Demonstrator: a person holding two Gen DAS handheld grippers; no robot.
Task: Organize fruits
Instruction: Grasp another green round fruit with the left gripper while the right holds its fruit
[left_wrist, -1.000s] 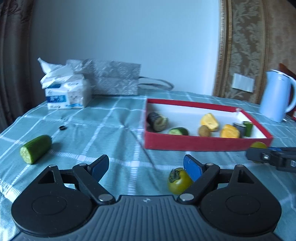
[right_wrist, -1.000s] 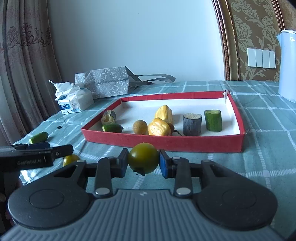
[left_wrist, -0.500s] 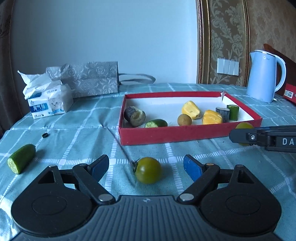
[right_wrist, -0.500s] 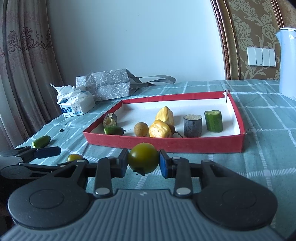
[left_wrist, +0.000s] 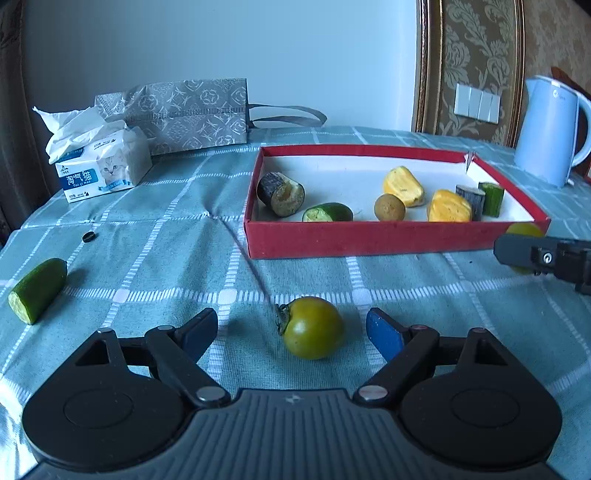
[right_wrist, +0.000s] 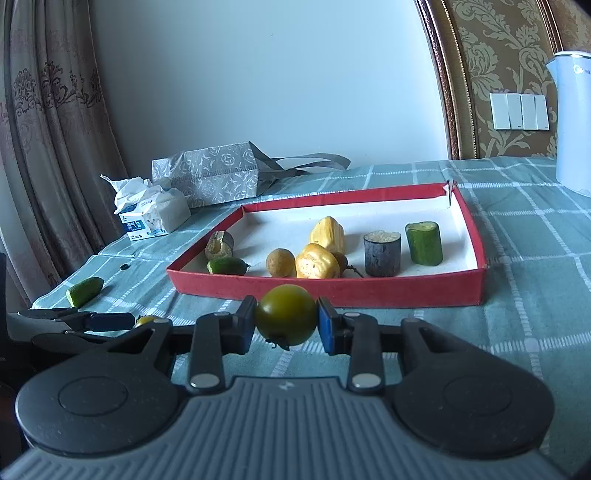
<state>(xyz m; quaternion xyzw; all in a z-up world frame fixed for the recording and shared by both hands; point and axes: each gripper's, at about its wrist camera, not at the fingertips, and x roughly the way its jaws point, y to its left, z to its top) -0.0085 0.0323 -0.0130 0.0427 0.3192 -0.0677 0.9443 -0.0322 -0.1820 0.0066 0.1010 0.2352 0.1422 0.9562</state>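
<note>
Tissue pack (left_wrist: 103, 166), patterned gift bag (left_wrist: 192, 110) (lying flat), pale kettle (left_wrist: 546, 129).

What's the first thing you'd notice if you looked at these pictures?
A green tomato pinched in the right gripper, hanging just in front of the red tray. A second green tomato lies on the checked tablecloth between the open fingers of the left gripper. The tray holds yellow, brown and green fruit pieces.

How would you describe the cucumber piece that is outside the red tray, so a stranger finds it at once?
Start from the red tray on the checked cloth and look far left, past a small black ring. There a cucumber piece lies alone on its side near the table edge. Unlike the two in the tray, it rests on bare cloth.
</note>
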